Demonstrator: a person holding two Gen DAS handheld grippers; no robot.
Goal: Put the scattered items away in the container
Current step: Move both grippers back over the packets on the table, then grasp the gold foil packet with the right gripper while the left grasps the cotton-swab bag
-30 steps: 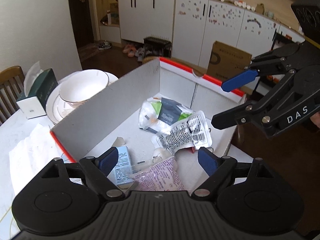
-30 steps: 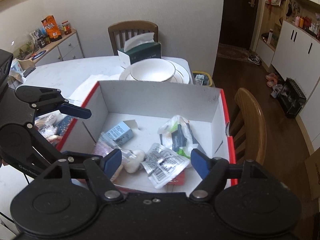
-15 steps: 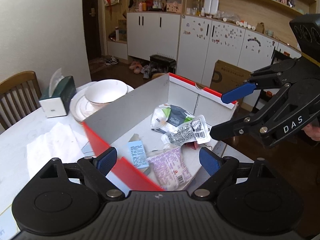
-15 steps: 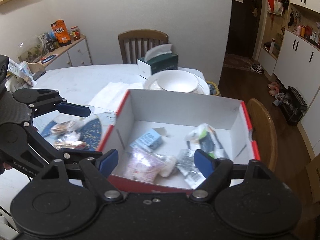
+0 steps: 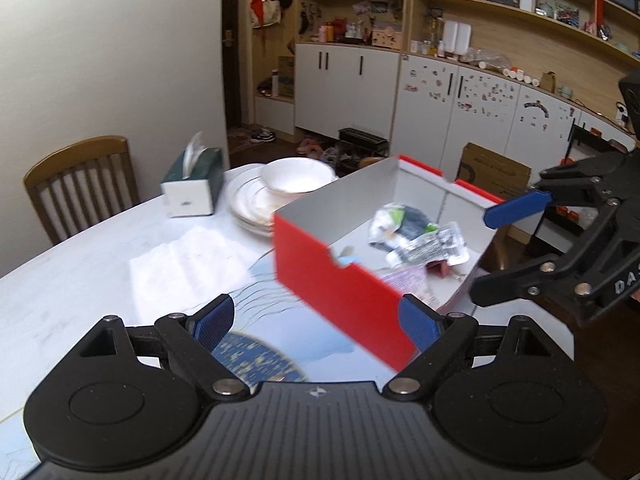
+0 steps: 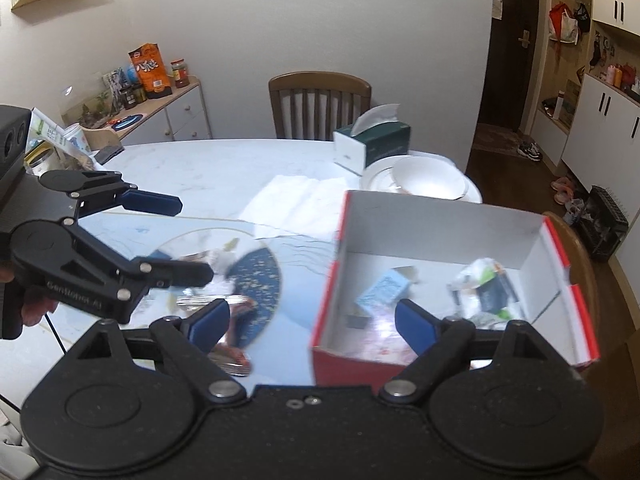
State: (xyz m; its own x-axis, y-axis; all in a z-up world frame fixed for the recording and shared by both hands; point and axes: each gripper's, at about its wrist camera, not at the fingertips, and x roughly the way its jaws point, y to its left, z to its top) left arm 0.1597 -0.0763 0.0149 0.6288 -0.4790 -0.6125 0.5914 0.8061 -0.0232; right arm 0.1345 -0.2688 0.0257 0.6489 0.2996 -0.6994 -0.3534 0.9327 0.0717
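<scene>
Red cardboard walled the box (image 6: 440,220), which stood at the table's (image 6: 224,168) right end with several packets (image 6: 486,288) already inside. Remaining wrappers (image 6: 236,304) lay on the blue mat (image 6: 260,272) to the box's left, blurred, their long axis hard to tell. Both grippers hung wide open and empty. Of the two, the left gripper (image 6: 176,240) hovered just above those wrappers, while the right gripper (image 6: 312,320) hung between them and the box, so the left seemed better placed.
</scene>
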